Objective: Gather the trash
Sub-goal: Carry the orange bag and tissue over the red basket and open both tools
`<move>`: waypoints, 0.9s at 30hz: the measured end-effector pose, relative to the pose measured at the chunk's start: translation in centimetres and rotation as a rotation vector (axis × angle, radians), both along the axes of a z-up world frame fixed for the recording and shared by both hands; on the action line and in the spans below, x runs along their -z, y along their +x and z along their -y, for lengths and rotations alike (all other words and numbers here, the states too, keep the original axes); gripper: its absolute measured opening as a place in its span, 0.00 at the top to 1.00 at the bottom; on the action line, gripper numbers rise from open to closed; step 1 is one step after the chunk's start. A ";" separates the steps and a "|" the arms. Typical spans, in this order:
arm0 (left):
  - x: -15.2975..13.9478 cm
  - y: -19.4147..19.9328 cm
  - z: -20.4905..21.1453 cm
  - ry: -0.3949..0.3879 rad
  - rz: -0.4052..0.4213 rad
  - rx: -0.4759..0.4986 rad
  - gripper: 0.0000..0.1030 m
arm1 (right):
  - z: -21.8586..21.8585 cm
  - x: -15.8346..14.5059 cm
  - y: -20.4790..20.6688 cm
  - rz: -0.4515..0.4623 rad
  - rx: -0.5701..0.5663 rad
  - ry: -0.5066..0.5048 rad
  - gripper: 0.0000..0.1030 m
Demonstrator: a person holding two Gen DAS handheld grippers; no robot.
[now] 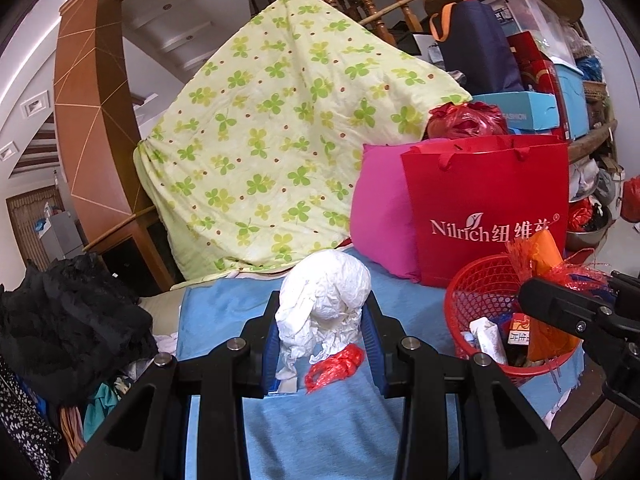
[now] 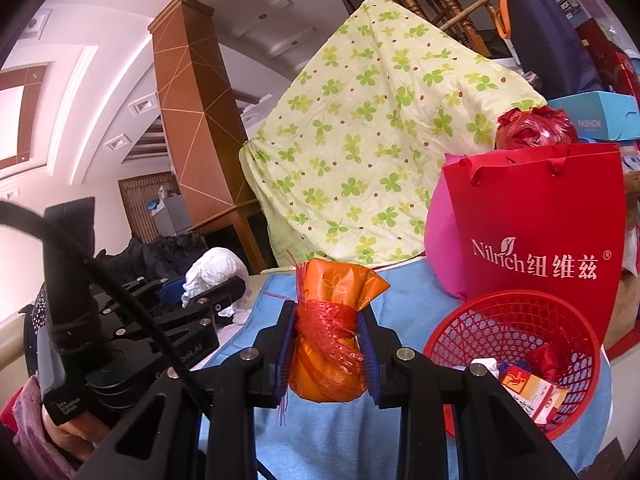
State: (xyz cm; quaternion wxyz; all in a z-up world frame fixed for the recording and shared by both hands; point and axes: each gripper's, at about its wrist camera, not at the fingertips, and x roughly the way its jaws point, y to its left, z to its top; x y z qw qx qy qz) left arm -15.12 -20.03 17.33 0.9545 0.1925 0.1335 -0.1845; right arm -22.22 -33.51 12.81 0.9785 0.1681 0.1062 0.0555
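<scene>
Both grippers loaded, basket part-filled. The left gripper (image 1: 324,336) is clamped on a crumpled white paper wad (image 1: 324,300), with a scrap of red plastic (image 1: 334,364) hanging at its lower edge; whether the scrap is pinched too cannot be told. The right gripper (image 2: 326,348) has its fingers (image 2: 285,344) closed on an orange wrapper bundle (image 2: 328,336) bound with red mesh. The red mesh basket (image 2: 516,316) stands on the blue-covered desk (image 2: 404,300), just to the right of both loads and in front of a red paper bag (image 2: 536,224). It already holds several pieces — a small printed carton (image 2: 532,396) among them. Judged stage: some trash collected, two pieces in hand and not yet over the rim; the drop into the basket remains.
</scene>
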 end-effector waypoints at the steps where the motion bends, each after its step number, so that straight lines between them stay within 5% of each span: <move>1: 0.0 0.0 0.3 0.001 -0.001 0.005 0.62 | 0.2 0.0 -0.1 0.001 0.004 0.002 0.69; 27: 2.1 -1.6 7.9 0.092 -0.027 0.135 0.62 | 6.7 2.1 -2.8 0.000 0.127 0.085 0.69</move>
